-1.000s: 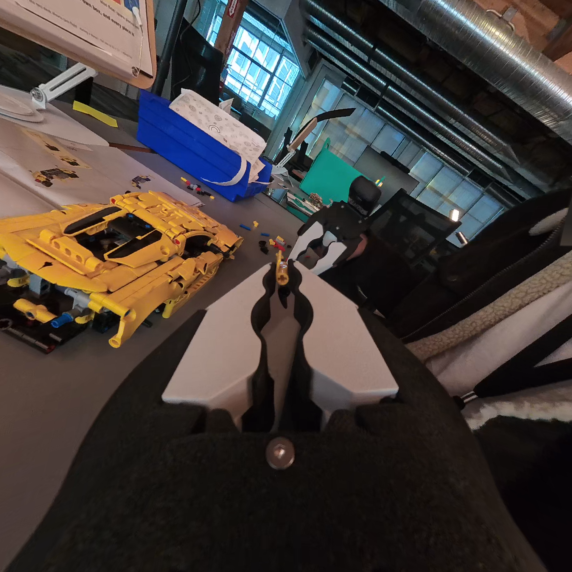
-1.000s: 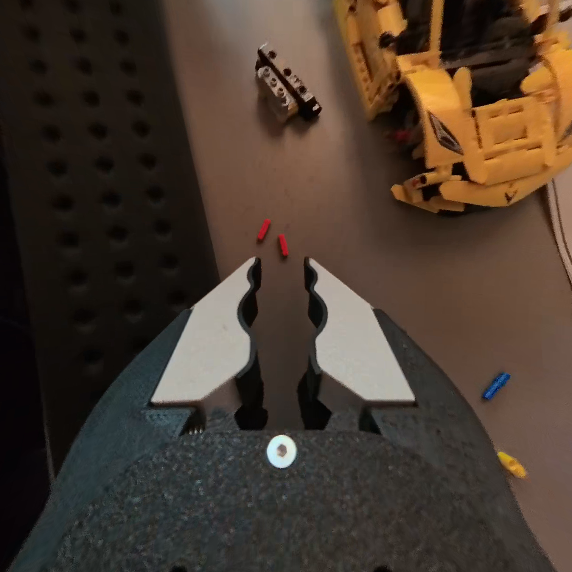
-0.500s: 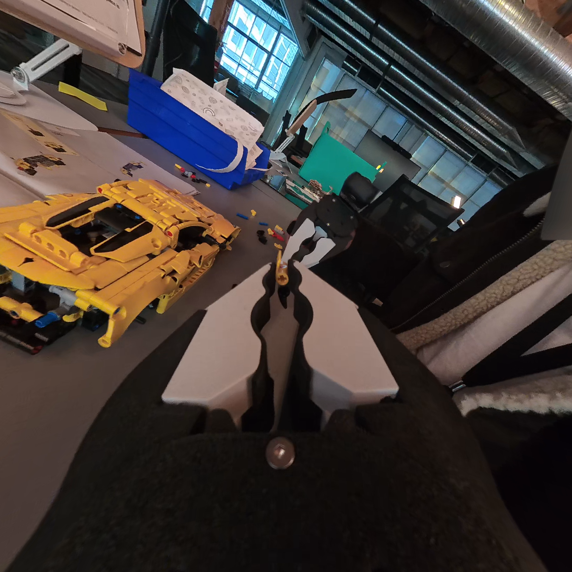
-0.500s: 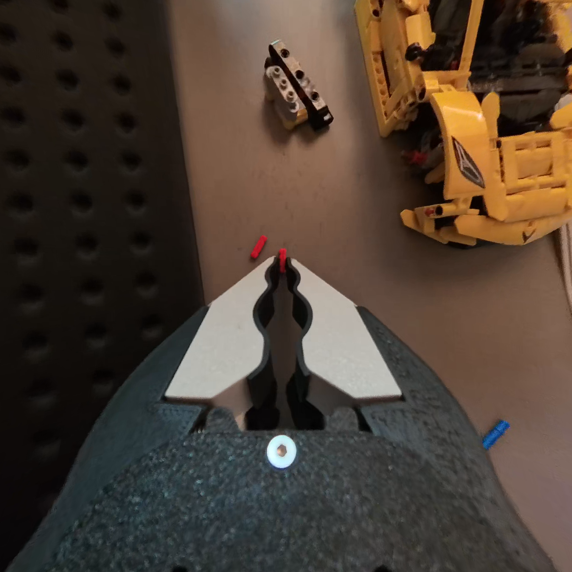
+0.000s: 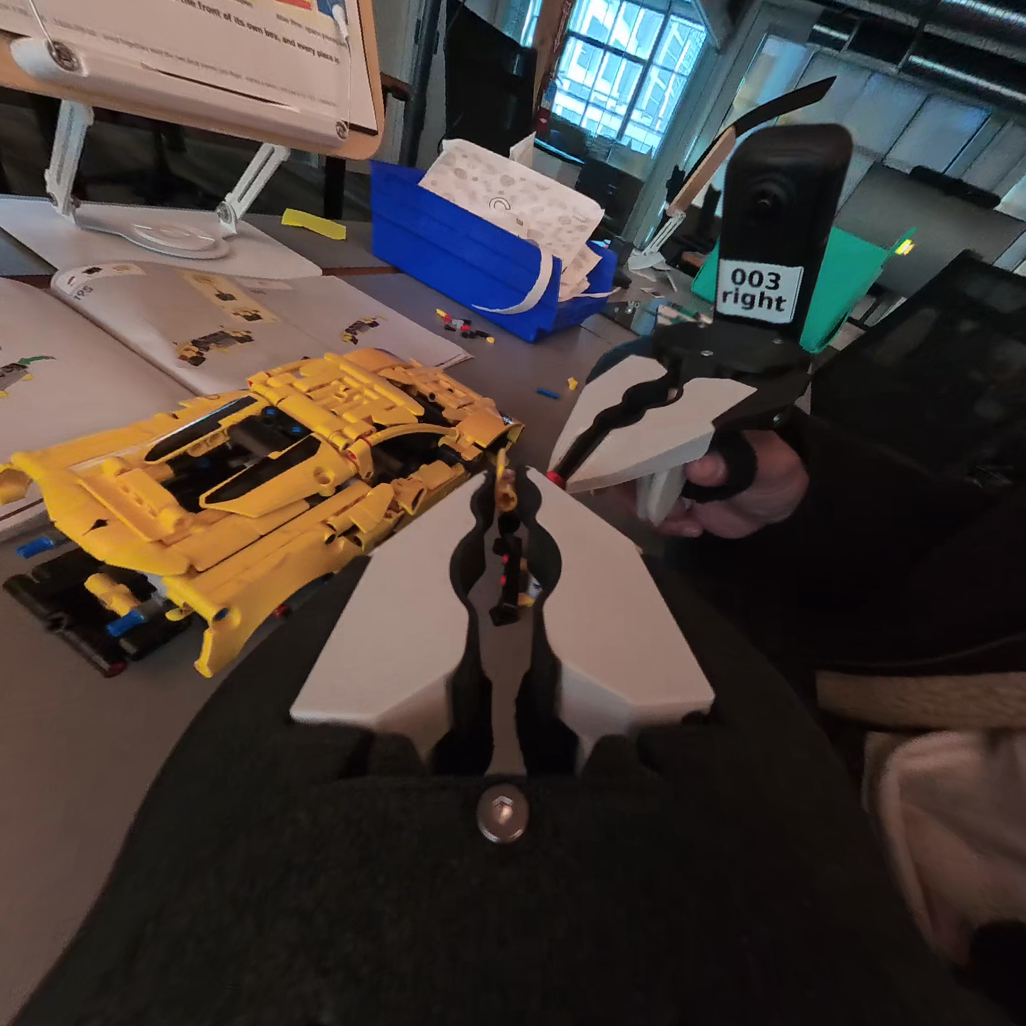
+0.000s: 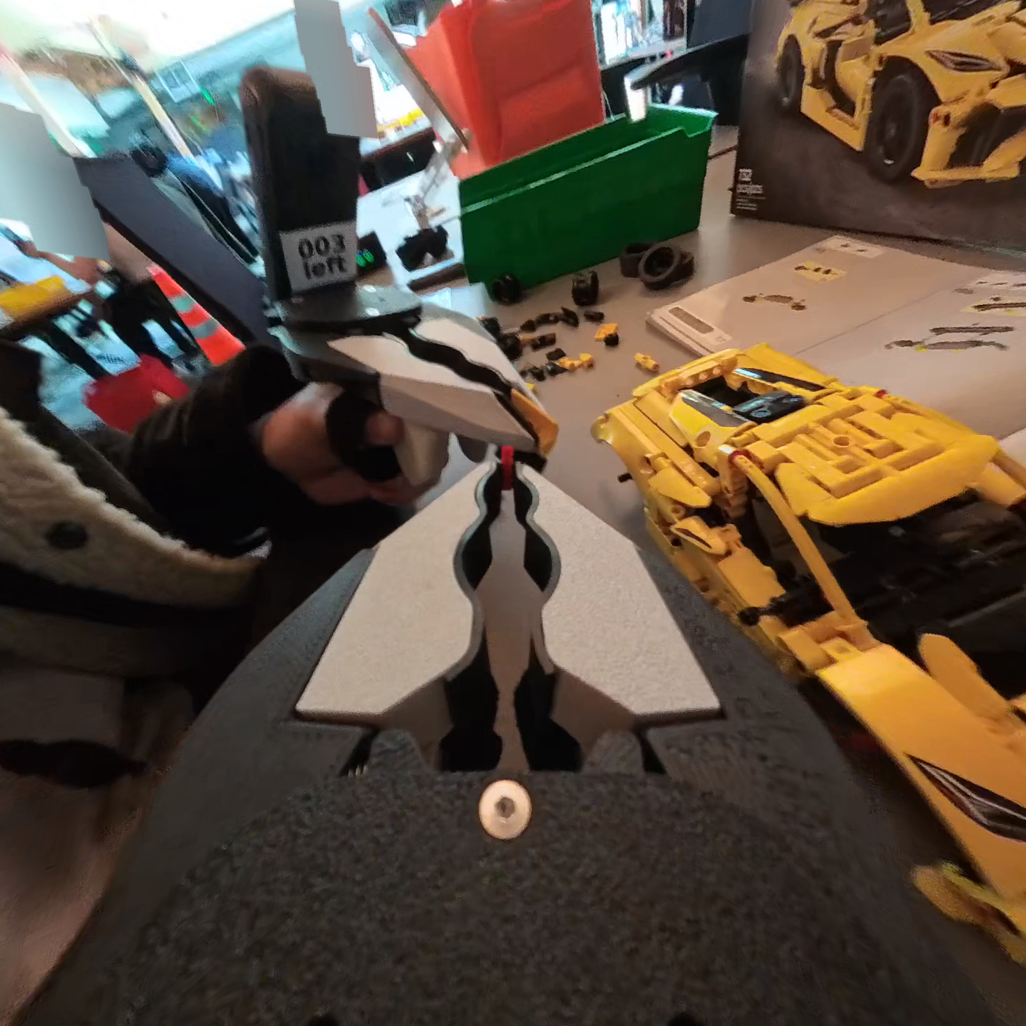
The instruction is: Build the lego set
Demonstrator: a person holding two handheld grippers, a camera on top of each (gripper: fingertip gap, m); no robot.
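A yellow lego car [image 5: 266, 477] lies on the grey table, left of my left gripper; in the right wrist view the car [image 6: 821, 533] lies to the right. My left gripper [image 5: 506, 480] is shut on a small yellow piece [image 5: 505, 491], held above the table. My right gripper [image 6: 506, 472] is shut on a small red pin [image 6: 506, 466]. In the left wrist view the right gripper [image 5: 561, 474] comes in from the right, its tip with the red pin [image 5: 552, 478] close beside my left fingertips. In the right wrist view the left gripper [image 6: 536, 430] holds the yellow piece [image 6: 536, 419] just above the red pin.
An open instruction booklet [image 5: 194, 327] lies behind the car. A blue bin [image 5: 461, 250] with paper stands at the back. A green bin [image 6: 577, 200], black tyres [image 6: 658, 263], the set's box [image 6: 888, 111] and several loose pieces [image 6: 555, 344] lie beyond the car. Less than 4 cm separates the two grippers' tips.
My right gripper shut on a red pin on the table, lifted it and swung up toward the left gripper. My left gripper kept hold of the yellow piece and turned toward the car.
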